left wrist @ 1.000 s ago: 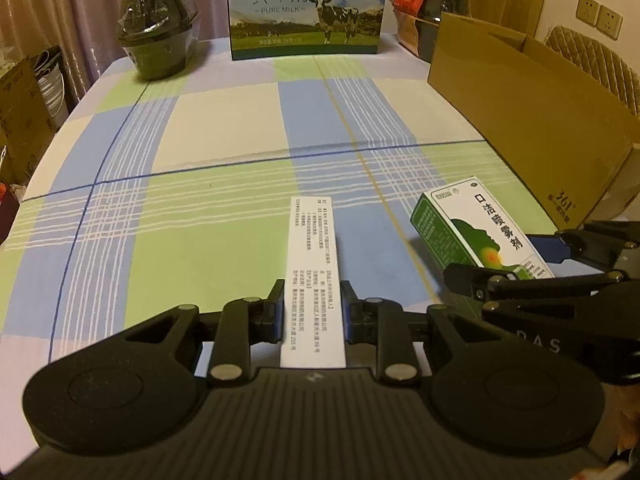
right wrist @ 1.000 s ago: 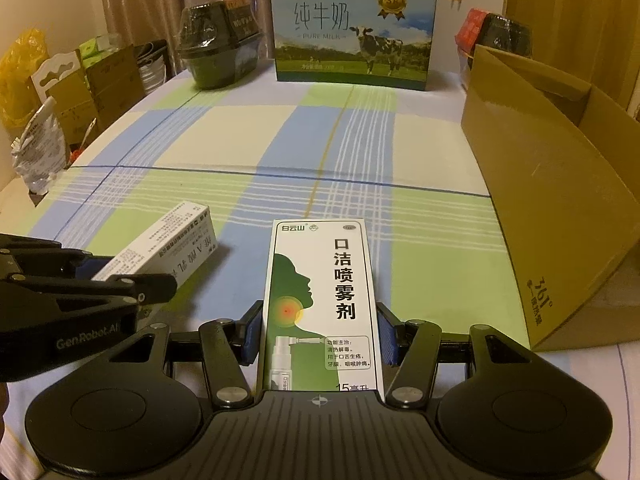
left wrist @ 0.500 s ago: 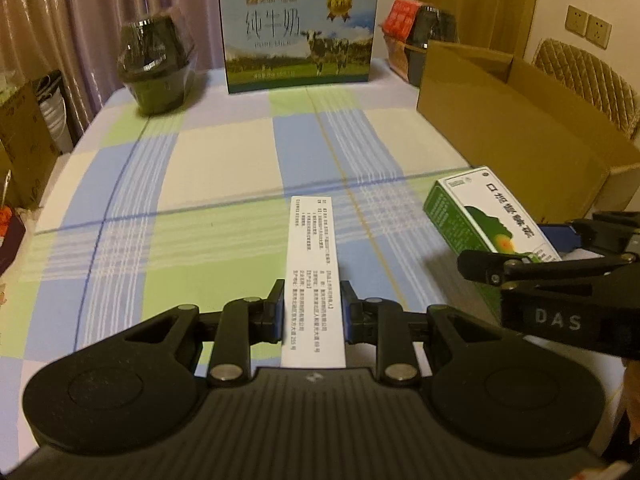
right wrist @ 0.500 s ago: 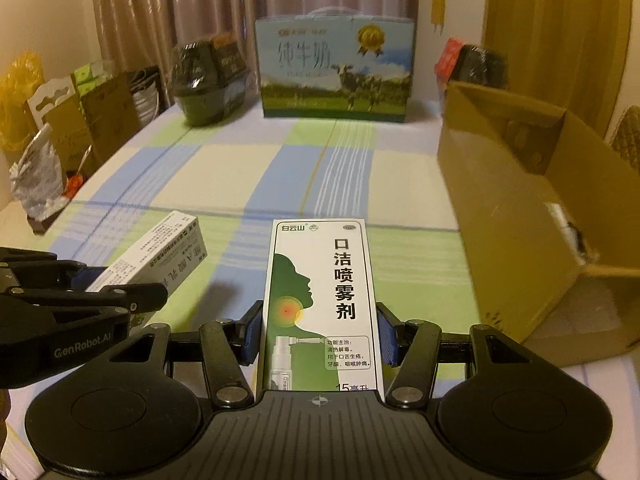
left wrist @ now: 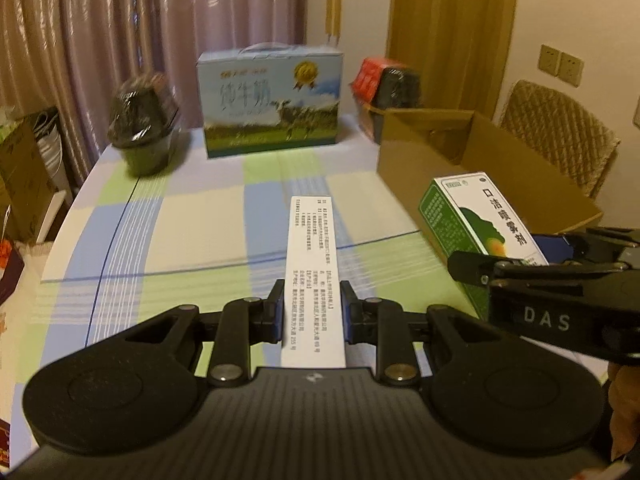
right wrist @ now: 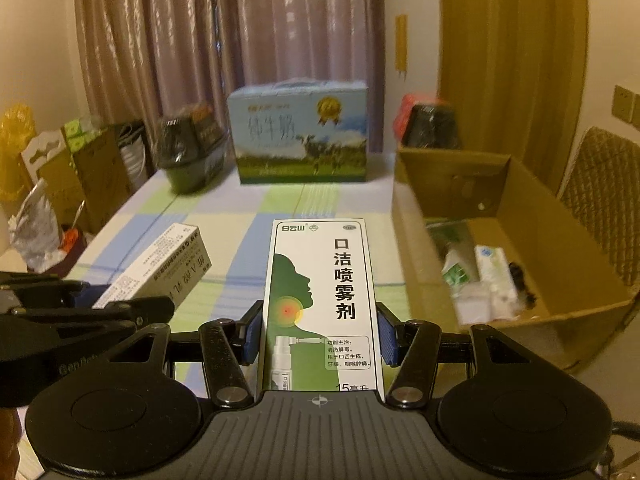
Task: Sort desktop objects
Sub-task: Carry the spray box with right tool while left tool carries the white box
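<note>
While each tool grips its box, the milk carton [left wrist: 272, 100] stands beyond the cardboard box [right wrist: 532, 248].

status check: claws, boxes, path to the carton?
Left claw shut on narrow white box. Right claw shut on green spray box. Both boxes held off the table. Open cardboard carton to the right, partly filled; nothing between.
</note>
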